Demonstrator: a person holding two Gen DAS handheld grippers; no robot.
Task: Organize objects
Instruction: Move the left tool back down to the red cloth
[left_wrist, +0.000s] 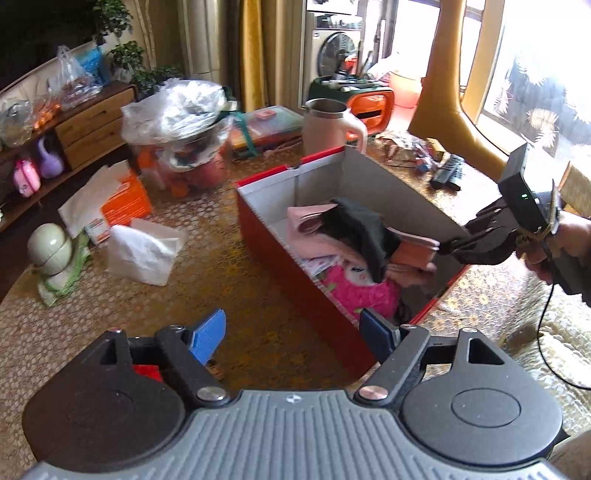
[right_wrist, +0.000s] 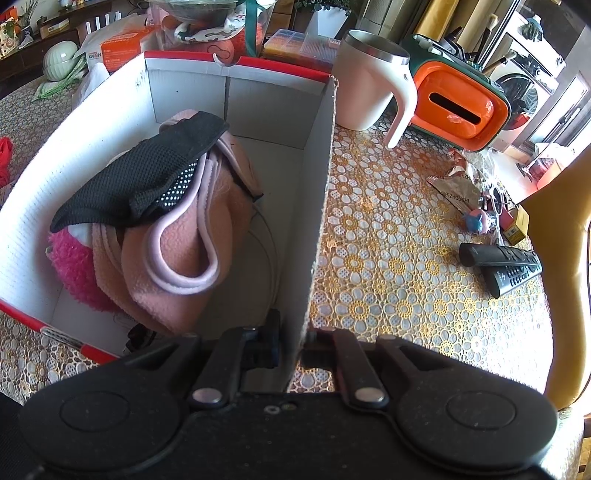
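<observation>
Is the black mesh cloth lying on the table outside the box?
No, the black mesh cloth lies inside the box.

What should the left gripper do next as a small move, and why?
Probably carry the left gripper toward another loose item to collect. Its fingers stand open and empty above the table, the black cloth already lies in the red box, and the right gripper clamps the box wall, steadying it.

Left gripper (left_wrist: 291, 334): blue ribbed pads, black linkage arms, silver pivot screws, grey ridged housing. Right gripper (right_wrist: 291, 343): all black, silver screws, trailing black cable.
</observation>
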